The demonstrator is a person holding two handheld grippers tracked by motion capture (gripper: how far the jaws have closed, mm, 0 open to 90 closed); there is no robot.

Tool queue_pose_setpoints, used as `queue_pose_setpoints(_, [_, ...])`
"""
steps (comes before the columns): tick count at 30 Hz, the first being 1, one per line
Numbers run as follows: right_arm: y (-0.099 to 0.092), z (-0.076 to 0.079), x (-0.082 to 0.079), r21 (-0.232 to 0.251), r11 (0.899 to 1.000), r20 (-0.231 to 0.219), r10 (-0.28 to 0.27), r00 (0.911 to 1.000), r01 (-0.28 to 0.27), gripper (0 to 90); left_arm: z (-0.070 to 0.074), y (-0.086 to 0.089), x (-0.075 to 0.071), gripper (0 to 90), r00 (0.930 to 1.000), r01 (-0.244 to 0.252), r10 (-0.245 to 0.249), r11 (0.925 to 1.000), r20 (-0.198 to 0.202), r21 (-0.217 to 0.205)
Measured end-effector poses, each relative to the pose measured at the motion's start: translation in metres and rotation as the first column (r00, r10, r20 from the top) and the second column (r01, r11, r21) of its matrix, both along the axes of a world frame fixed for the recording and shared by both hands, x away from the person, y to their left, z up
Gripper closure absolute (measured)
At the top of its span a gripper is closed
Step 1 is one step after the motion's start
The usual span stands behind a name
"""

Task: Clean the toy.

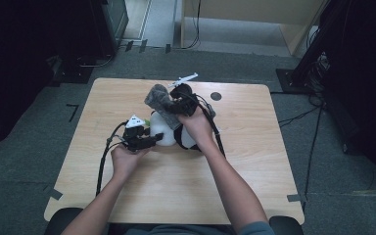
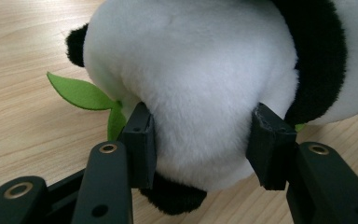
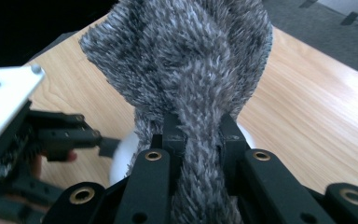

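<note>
Wooden table (image 1: 254, 161): panda plush (image 2: 200, 84) is pinched by left gripper (image 2: 205, 140); grey furry cloth (image 3: 186, 60), at 12 o'clock, is clamped by right gripper (image 3: 200, 135).

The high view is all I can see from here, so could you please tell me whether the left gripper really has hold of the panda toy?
Observer: Yes. In the left gripper view, the left gripper has both pads pressed into the white plush of the panda toy.
Operator: Thank you. Is anything beside the toy on the table?
Observer: A green felt leaf sticks out from under the panda, lying on the wooden table.
Operator: And how is the right gripper gripping?
Observer: In the right gripper view, the right gripper is clamped on a narrow bunched part of the grey fuzzy fabric.
</note>
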State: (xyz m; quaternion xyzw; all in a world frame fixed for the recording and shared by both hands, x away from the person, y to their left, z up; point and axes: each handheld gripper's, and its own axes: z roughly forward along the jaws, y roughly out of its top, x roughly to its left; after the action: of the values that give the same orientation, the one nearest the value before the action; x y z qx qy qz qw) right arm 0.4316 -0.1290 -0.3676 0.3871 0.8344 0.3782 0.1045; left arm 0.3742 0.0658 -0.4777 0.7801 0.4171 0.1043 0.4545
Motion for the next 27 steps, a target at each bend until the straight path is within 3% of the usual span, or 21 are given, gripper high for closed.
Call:
queue_pose_setpoints(9, [0.033, -0.028, 0.01, -0.043, 0.999, -0.06, 0.031, 0.9977, -0.033, 78.8, 0.0, 0.001, 0.001, 49.9, 0.9999, -0.001, 0.001, 1.0, -0.014, -0.004])
queue_pose_setpoints(11, [0.034, -0.032, 0.01, -0.059, 0.998, -0.05, 0.034, 0.9982, -0.037, 78.8, -0.001, 0.001, 0.001, 50.0, 0.9999, 0.001, -0.001, 1.0, -0.017, -0.003])
queue_pose_setpoints(20, [0.013, -0.032, 0.007, -0.04, 0.999, -0.046, 0.008, 0.9989, -0.01, 78.4, 0.0, 0.0, 0.0, 50.3, 0.9999, 0.006, -0.006, 1.0, -0.015, -0.002])
queue_pose_setpoints(27, [-0.02, -0.028, 0.002, -0.071, 0.997, -0.026, -0.045, 0.9987, 0.043, 78.6, 0.0, 0.001, 0.0, 50.5, 0.9999, 0.008, -0.008, 1.0, -0.015, 0.001])
